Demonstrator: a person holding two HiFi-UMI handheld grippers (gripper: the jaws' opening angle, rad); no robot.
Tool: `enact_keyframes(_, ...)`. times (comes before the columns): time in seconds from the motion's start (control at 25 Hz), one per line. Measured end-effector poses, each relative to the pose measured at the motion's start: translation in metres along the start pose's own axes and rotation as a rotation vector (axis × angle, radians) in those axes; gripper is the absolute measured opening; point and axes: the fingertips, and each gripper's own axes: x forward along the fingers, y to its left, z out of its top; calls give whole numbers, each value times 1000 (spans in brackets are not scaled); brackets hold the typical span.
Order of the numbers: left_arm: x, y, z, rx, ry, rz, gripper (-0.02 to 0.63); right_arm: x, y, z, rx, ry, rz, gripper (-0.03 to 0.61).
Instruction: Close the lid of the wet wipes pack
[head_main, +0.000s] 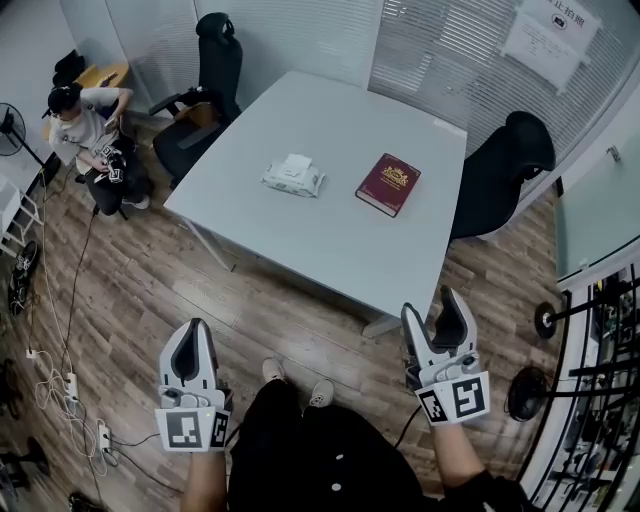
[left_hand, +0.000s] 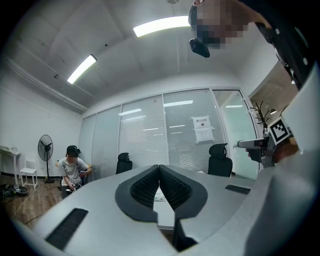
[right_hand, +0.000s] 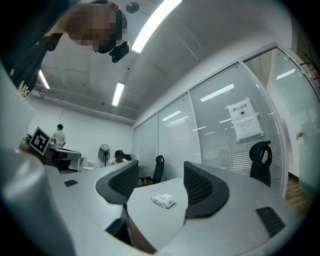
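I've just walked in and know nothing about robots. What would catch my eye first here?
The white table mid-room, holding only a wet wipes pack, lid apparently up, and a dark red book to its right. Nearer, low in the head view, two hand-held tools: the left gripper with jaws together, the right gripper with jaws apart, both empty and short of the table. A seated person occupies the far left corner.

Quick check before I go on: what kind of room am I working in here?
Most likely an office meeting room: a large white table with black swivel chairs beside it, glass partition walls with blinds, and a printed notice stuck on the glass.
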Motion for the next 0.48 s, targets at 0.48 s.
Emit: enact_keyframes(0.48,33,17,-1,4,-9,-21,17,33,-2,-5,-5,7,-17,285)
